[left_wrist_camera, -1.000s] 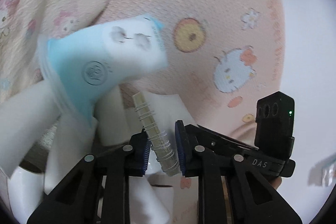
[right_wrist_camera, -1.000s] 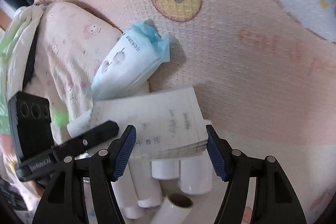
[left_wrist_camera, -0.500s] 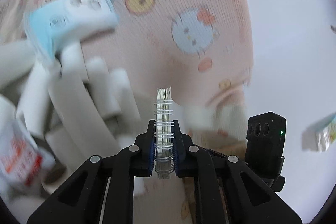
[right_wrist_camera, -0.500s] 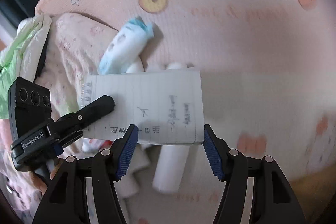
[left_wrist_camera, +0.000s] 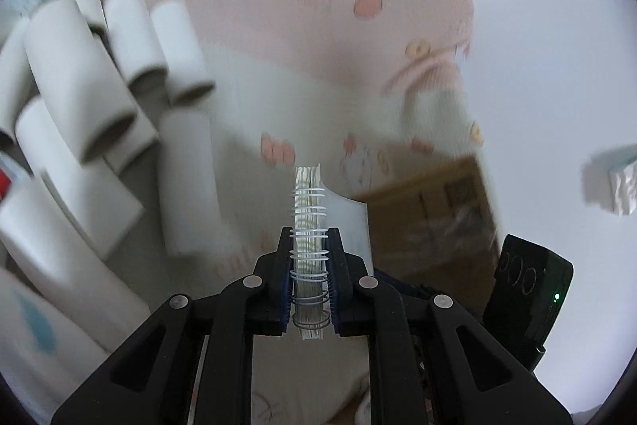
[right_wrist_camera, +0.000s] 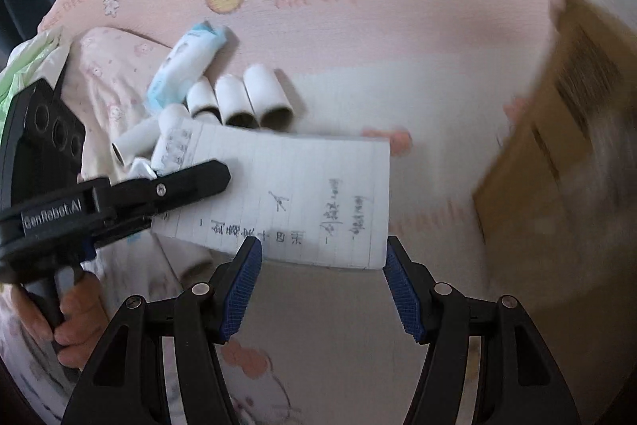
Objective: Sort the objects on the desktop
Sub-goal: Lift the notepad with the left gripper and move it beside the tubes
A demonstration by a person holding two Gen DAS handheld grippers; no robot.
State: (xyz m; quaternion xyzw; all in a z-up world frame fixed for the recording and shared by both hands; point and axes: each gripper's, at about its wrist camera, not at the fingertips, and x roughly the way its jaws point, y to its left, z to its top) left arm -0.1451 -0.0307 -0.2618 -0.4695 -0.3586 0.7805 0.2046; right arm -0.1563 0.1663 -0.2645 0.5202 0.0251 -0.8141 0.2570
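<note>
While our left claw (left_wrist_camera: 309, 265) pinches the notebook (right_wrist_camera: 286, 194) by its spiral alone, held above the tubes (right_wrist_camera: 247, 98) to its left, and our right claw (right_wrist_camera: 322, 285) gapes empty below it, the pages may sag or slip.

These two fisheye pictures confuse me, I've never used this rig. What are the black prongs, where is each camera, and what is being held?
No robot arm here: a person carries a handheld two-finger gripper in each hand, with a camera on each looking along its fingers.

The left wrist view shows the left gripper shut on the spiral notebook, seen edge-on at its wire binding.

The right wrist view shows the right gripper open and empty. Beyond it you see the same notebook's lined, handwritten page, with the left gripper's finger clamping it from the left.

Below lies a pink cartoon-print blanket with white cardboard tubes and a blue-and-white tissue pack. A brown cardboard box is at the right, blurred.
</note>
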